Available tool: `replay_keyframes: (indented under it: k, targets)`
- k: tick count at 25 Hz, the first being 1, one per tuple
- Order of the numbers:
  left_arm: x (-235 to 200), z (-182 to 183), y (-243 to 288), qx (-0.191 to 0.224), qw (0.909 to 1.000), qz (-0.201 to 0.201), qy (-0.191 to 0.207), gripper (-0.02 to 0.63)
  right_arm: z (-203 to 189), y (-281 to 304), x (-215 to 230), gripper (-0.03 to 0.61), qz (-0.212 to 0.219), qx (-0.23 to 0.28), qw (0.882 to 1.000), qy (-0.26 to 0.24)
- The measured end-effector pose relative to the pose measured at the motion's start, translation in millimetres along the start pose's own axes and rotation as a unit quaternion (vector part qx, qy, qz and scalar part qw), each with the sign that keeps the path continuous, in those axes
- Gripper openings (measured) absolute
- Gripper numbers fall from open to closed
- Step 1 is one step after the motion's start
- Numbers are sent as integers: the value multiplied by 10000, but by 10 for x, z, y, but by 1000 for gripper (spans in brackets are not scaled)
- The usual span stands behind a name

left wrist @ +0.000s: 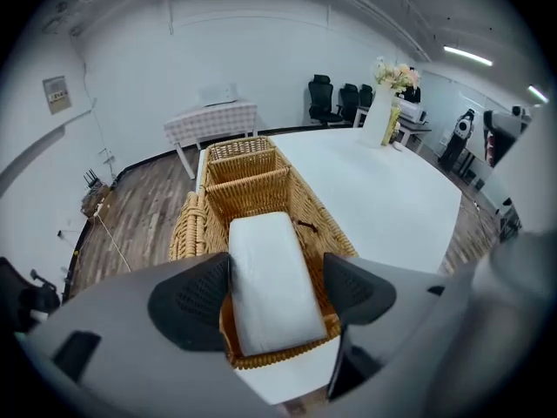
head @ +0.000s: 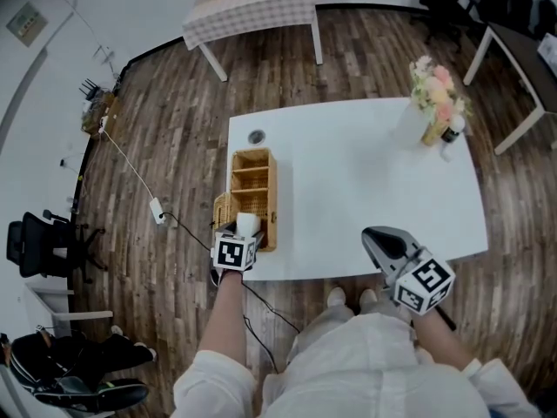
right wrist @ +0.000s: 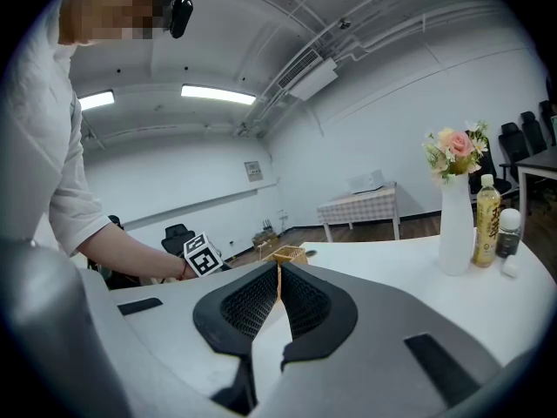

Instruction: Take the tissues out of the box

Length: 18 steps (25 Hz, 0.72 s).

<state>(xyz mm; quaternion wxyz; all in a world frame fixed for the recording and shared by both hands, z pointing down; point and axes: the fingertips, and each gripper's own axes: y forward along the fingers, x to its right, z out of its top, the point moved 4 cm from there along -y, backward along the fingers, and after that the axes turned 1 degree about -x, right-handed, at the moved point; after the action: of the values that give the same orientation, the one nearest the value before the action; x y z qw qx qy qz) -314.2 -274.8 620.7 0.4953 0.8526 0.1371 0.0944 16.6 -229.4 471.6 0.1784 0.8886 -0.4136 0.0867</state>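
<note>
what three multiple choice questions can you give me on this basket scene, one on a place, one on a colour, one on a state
1. Where does the tissue pack lie?
A on a shelf
B in the wicker basket's compartment nearest the person
C in a drawer

2. What colour is the tissue pack?
A white
B blue
C red

3. How do the left gripper's jaws stand?
A shut and empty
B shut on the basket's rim
C open, one on either side of the tissue pack

Answers: B, the left gripper view shows the pack lying inside the basket's near end; A, its wrapping is plain white; C, the jaws stand apart beside the pack without pressing on it.
</note>
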Motion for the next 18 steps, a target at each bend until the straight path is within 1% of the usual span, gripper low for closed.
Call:
replay_keyframes:
  k: [3,6,9,13,18]
  targets:
    - [-35,-29,64,-319,9993,73,197,331,-5,-5,17,34,-31,-4,10000,22]
    - [-46,-9,121,-465,9981,161,368,331,-24,2,44,34,-75,-37,10000,48]
    - [-42,4,173,-553,9970,319,449,326,-28,4,72,34,-128,-34,9999,55]
    - [-47,-8,198,-661,9951,496,549,298,-26,2,82,34,-154,-53,9998,84]
    - [-56,-22,206,-620,9961,466,431,272,-29,19,97,34,-170,-61,9998,82]
